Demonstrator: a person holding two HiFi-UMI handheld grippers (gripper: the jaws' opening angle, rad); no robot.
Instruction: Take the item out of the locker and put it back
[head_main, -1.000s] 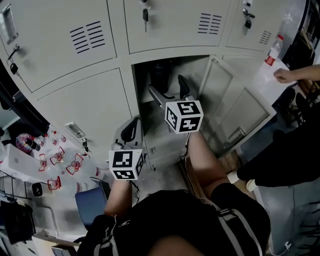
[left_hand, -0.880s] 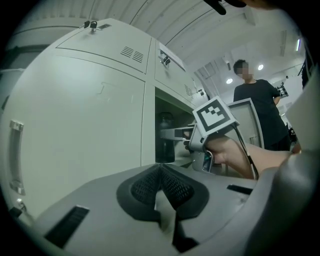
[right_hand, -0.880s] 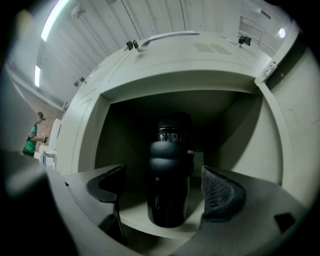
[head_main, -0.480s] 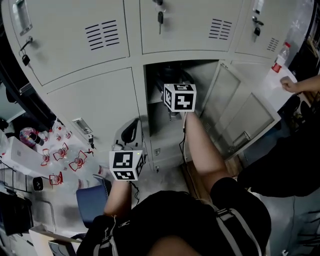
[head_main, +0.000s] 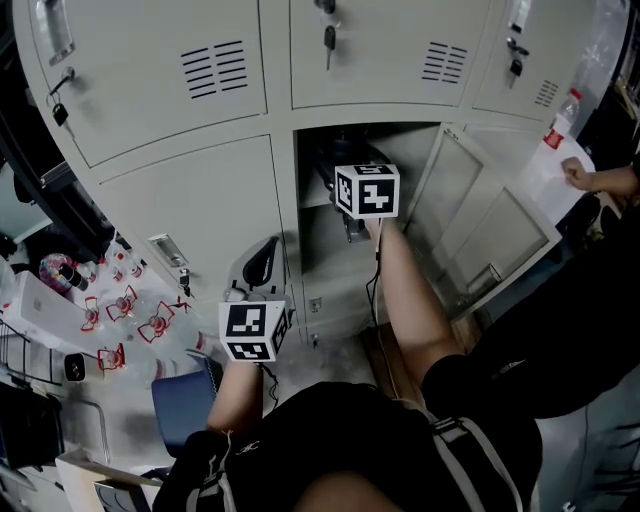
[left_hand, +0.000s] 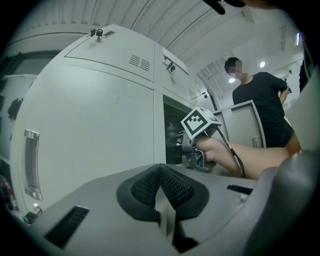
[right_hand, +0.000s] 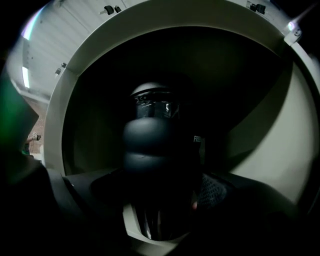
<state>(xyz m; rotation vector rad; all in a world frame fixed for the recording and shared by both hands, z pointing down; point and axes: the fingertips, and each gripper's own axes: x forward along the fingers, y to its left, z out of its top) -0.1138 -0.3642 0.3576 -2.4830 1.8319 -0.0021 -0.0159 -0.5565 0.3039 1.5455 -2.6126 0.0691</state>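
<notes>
A black bottle (right_hand: 150, 145) with a rounded body stands in the dark open locker compartment (head_main: 315, 215). My right gripper (right_hand: 160, 200) reaches level into that compartment and its jaws, which have just been closing, hold the bottle between them. The right pad (right_hand: 216, 191) lies against the bottle's side; the left pad is lost in the dark. In the head view only its marker cube (head_main: 367, 190) and the forearm show. My left gripper (left_hand: 162, 202) is shut with nothing in it, held low in front of the closed locker door (head_main: 195, 215) to the left.
The compartment's door (head_main: 480, 225) stands swung open to the right. A person in black (left_hand: 262, 107) stands beyond it, holding a paper (head_main: 555, 165). Keys hang in the upper lockers (head_main: 329, 40). A patterned white bag (head_main: 120, 310) and a blue seat (head_main: 185, 400) lie lower left.
The right gripper has pushed further into the open compartment, so its jaws no longer show in the head view. The left gripper has stayed where it was.
</notes>
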